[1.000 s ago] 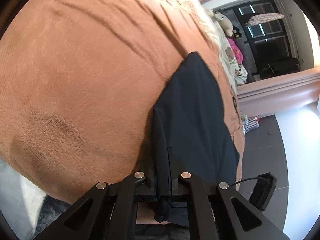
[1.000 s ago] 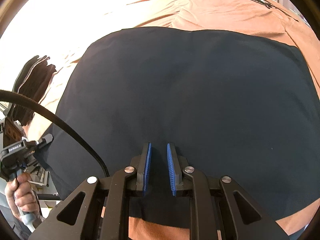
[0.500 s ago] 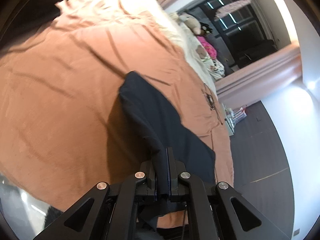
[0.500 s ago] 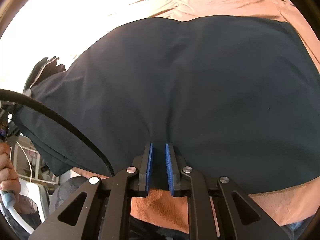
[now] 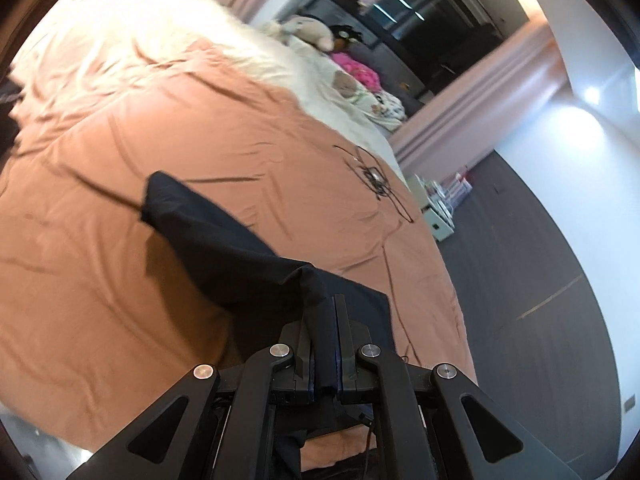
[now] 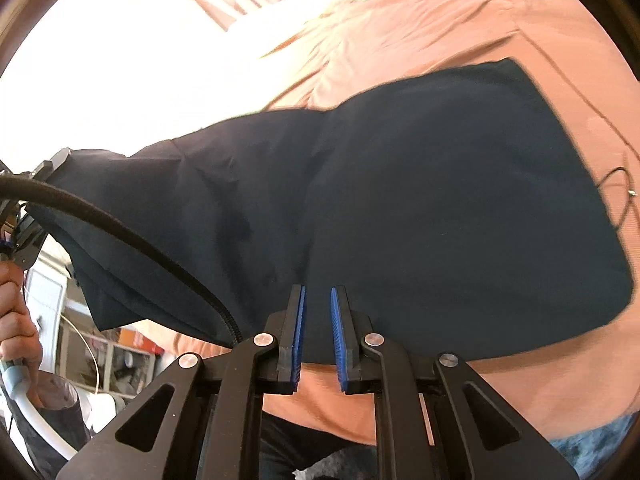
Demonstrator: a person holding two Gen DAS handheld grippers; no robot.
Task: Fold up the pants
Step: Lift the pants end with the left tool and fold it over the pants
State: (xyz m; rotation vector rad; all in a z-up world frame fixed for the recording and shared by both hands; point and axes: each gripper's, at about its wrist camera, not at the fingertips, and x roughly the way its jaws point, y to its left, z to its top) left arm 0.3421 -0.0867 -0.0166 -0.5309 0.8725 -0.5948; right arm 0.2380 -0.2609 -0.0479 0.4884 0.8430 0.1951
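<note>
Pants (image 6: 420,208), dark navy, lie partly on the orange blanket (image 5: 100,280) of a bed, with the left end lifted off it. At that raised left end the left gripper (image 5: 334,344) is clenched on a fold of the fabric. Further right, the right gripper (image 6: 318,332) grips the near edge of the cloth between its blue pads (image 6: 298,328), which stand slightly apart.
</note>
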